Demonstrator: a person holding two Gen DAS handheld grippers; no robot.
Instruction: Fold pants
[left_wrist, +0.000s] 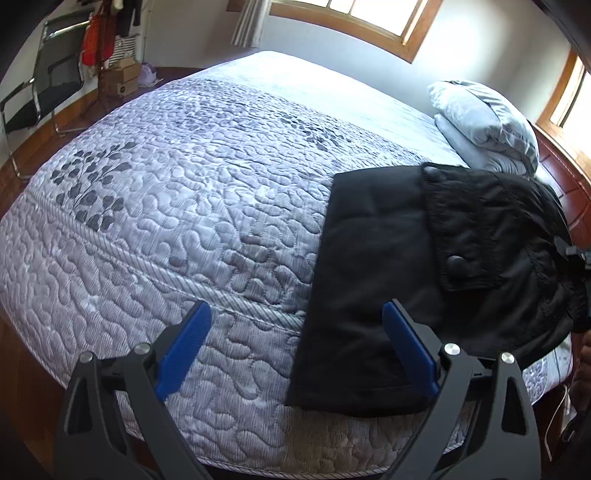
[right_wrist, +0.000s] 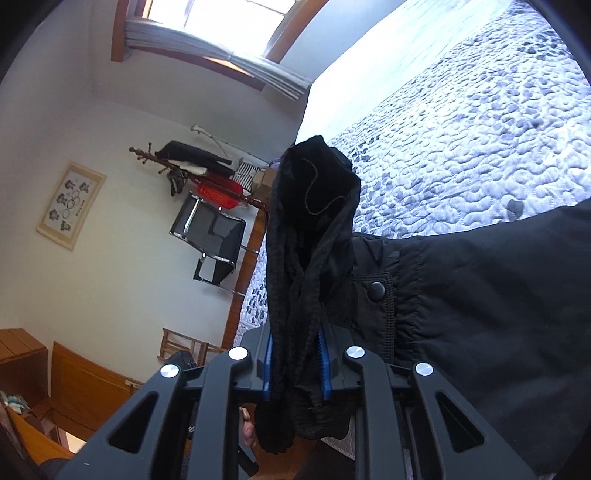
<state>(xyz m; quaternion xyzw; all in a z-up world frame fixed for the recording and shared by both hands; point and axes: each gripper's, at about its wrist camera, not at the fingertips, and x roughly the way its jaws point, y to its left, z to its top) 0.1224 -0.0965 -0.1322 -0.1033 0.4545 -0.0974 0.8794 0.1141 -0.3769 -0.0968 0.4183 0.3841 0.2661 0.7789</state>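
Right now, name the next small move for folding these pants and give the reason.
Probably carry the right gripper, shut on the bunched waist end of the pants, over the flat leg section on the bed. The left gripper is open, holding nothing.

quilted bed (left_wrist: 184, 221): black pants (left_wrist: 388, 266), pillows (left_wrist: 484, 122) on it

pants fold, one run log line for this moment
left gripper open over bed | right gripper shut on pants | pants partly folded

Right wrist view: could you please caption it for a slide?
Right gripper shut on bunched black pants above the quilted bed.
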